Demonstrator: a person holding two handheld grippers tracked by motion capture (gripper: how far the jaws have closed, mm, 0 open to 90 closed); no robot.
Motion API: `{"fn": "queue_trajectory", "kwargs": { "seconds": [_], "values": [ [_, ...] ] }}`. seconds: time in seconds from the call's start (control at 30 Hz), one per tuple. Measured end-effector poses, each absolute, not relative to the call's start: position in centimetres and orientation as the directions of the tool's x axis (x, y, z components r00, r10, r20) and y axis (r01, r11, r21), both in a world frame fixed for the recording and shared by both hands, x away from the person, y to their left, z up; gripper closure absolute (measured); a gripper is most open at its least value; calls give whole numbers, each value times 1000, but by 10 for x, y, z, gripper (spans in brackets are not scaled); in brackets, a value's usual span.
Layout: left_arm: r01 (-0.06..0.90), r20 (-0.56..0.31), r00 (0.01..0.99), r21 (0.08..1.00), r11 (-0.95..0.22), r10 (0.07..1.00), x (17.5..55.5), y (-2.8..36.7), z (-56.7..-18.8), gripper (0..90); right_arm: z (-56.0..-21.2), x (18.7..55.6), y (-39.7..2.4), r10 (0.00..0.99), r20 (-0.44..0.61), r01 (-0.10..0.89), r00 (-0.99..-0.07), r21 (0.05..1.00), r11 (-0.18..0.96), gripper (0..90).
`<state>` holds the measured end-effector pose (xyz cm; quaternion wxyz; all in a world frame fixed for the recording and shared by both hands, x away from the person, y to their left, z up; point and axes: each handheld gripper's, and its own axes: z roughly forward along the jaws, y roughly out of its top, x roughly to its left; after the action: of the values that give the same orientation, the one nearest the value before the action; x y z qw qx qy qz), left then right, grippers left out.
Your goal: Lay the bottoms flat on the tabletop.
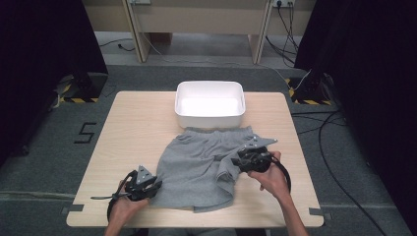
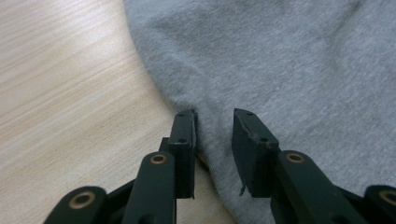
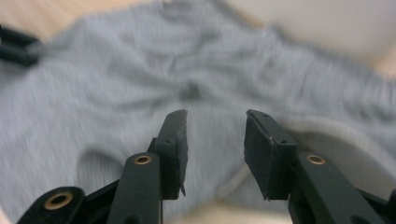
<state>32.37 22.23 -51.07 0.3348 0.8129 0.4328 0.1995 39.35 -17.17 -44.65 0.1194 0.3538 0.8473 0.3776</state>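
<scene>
Grey shorts (image 1: 196, 162) lie spread on the wooden table (image 1: 137, 128), waistband toward the far side, with the right leg rumpled and partly folded over. My left gripper (image 1: 156, 186) rests at the shorts' near left edge. In the left gripper view its jaws (image 2: 215, 114) stand a little apart, with the cloth's hem (image 2: 205, 140) running between them and the pads not pressing on it. My right gripper (image 1: 236, 160) hovers at the shorts' right side and points left. Its jaws (image 3: 216, 114) are open above the blurred grey cloth (image 3: 140, 79), with nothing between the pads.
A white rectangular tub (image 1: 210, 118) stands just beyond the shorts at the table's far middle, and also shows as a white tub (image 3: 327, 23) in the right gripper view. Bare wood (image 2: 70, 70) lies left of the shorts. Cables trail on the floor at the right.
</scene>
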Motion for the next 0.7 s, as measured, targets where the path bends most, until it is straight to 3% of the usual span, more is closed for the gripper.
{"fn": "queue_trajectory", "kwargs": {
  "seconds": [0.2,0.43,0.47,0.63,0.7],
  "values": [
    [576,20,540,720,-387,841,324,222,-511,680,-478,376,-182,716,122,575,-687,693,434,526],
    [575,17,535,725,-378,845,323,222,-512,675,-501,375,-165,732,175,624,-659,671,401,467],
    [573,18,535,726,-379,844,323,222,-512,675,-504,375,-162,728,165,614,-665,676,408,481],
    [572,13,535,730,-374,845,323,223,-513,676,-502,373,-159,704,106,554,-702,703,446,738],
    [574,6,535,731,-369,845,323,224,-513,675,-496,370,-164,698,87,531,-711,717,451,771]
  ]
}}
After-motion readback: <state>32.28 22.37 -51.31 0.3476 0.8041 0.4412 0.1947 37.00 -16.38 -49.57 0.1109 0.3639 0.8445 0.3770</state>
